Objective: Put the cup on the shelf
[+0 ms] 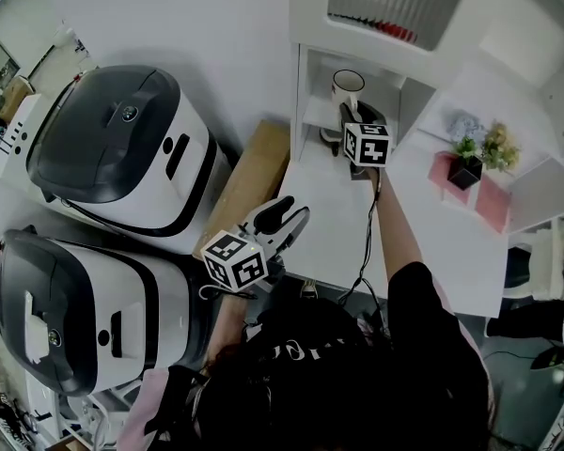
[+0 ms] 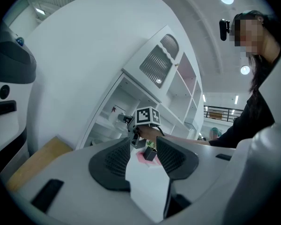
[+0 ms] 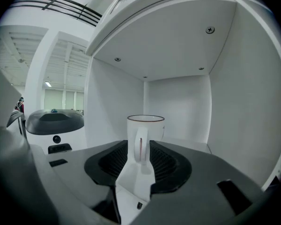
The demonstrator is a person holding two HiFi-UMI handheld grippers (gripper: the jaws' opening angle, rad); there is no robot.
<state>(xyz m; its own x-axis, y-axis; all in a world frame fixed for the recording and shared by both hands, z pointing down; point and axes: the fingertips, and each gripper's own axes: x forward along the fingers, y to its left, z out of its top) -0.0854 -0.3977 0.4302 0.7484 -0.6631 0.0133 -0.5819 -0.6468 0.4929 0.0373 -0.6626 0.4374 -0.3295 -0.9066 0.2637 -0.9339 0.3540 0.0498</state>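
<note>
A white cup (image 1: 348, 84) with a dark rim stands upright inside the lower compartment of the white shelf (image 1: 307, 111). In the right gripper view the cup (image 3: 146, 134) has its handle turned toward me. My right gripper (image 1: 352, 113) reaches into the compartment, and its jaws (image 3: 139, 150) are open, with the handle between the tips and a slim gap on each side. My left gripper (image 1: 287, 217) hovers over the white table's near edge, open (image 2: 144, 146) and holding nothing.
Two large black-and-white appliances (image 1: 122, 139) (image 1: 70, 313) stand at the left beside a wooden board (image 1: 256, 177). A small potted plant (image 1: 468, 163) sits on a pink mat to the right of the shelf. The compartment's walls (image 3: 178, 107) close in around the cup.
</note>
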